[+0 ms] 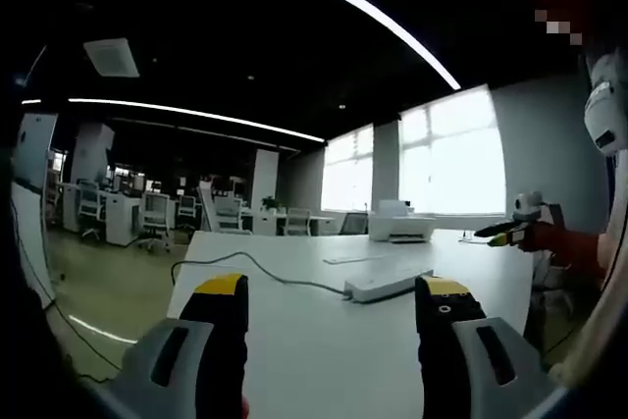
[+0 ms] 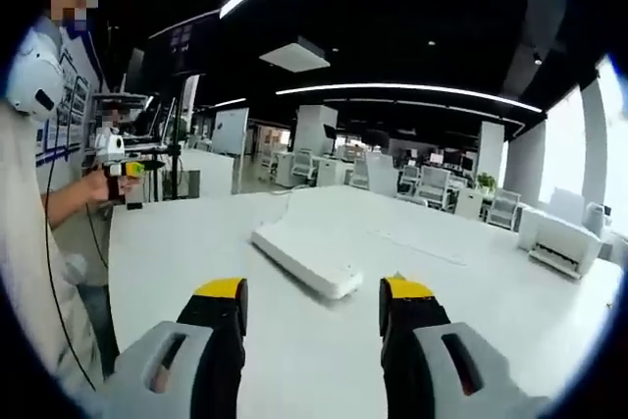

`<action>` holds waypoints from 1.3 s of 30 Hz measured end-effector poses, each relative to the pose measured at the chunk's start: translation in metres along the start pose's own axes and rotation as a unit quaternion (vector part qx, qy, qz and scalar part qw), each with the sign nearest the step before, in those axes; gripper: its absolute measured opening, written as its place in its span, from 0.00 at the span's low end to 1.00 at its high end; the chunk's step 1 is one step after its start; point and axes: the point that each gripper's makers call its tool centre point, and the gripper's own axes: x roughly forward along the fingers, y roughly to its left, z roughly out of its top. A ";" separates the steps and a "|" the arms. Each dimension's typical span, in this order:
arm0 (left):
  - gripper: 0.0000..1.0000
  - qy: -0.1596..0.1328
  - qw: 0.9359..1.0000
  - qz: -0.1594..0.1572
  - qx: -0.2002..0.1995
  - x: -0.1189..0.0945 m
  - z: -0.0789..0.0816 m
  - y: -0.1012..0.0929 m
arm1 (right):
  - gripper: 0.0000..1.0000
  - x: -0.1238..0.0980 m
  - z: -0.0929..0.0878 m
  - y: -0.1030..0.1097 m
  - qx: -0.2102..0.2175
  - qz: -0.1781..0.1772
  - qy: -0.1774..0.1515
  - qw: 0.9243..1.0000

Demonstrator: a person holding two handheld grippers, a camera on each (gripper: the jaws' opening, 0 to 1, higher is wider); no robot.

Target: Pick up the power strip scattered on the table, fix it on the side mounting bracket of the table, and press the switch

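Note:
A long white power strip (image 1: 388,285) lies flat on the white table (image 1: 324,340), and its dark cable (image 1: 257,264) trails off to the left over the table edge. My left gripper (image 1: 334,291) hovers over the near part of the table, open, with the strip just beyond its yellow-tipped fingers (image 1: 221,287). In the right gripper view the same power strip (image 2: 304,257) lies slantwise ahead of my right gripper (image 2: 314,291), which is open and holds nothing. The right gripper (image 1: 510,233) also shows at the table's right side, in a hand. The left gripper (image 2: 126,172) appears at the far left.
A white printer (image 1: 402,226) stands at the table's far edge, also seen as the printer (image 2: 564,242) on the right. A person (image 2: 39,242) stands at the table's left end. Office desks and chairs (image 1: 147,213) lie beyond.

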 end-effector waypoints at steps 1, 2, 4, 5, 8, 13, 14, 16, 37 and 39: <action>0.73 0.000 1.000 0.000 -0.001 0.000 -0.001 0.000 | 0.51 0.000 -0.001 -0.001 -0.001 0.001 0.002 1.000; 0.73 0.000 1.000 -0.001 -0.002 0.000 -0.001 -0.001 | 0.51 0.001 -0.001 -0.002 -0.003 0.001 0.003 1.000; 0.73 0.002 1.000 -0.002 -0.003 0.001 -0.003 -0.003 | 0.51 0.001 -0.002 -0.003 -0.001 0.001 0.005 1.000; 0.73 0.003 1.000 -0.002 -0.003 0.001 -0.003 -0.003 | 0.51 0.001 -0.002 -0.004 -0.001 0.000 0.004 1.000; 0.73 0.003 1.000 -0.002 -0.007 0.002 -0.005 -0.004 | 0.52 0.002 -0.006 -0.005 -0.002 0.003 0.005 1.000; 0.73 0.003 1.000 -0.007 -0.010 0.006 -0.006 -0.008 | 0.52 0.006 -0.009 -0.011 -0.003 0.002 0.013 1.000; 0.73 0.002 1.000 -0.008 -0.011 0.007 -0.006 -0.009 | 0.52 0.007 -0.009 -0.014 0.001 -0.001 0.013 1.000; 0.73 0.001 1.000 -0.010 -0.012 0.009 -0.006 -0.011 | 0.53 0.008 -0.009 -0.015 0.000 0.002 0.014 1.000; 0.73 -0.002 1.000 -0.020 -0.021 0.012 -0.004 -0.028 | 0.62 0.043 0.011 -0.026 -0.018 0.091 -0.011 0.996; 0.73 -0.001 1.000 -0.022 -0.022 0.013 -0.005 -0.029 | 0.62 0.049 0.008 -0.027 -0.019 0.094 -0.008 0.995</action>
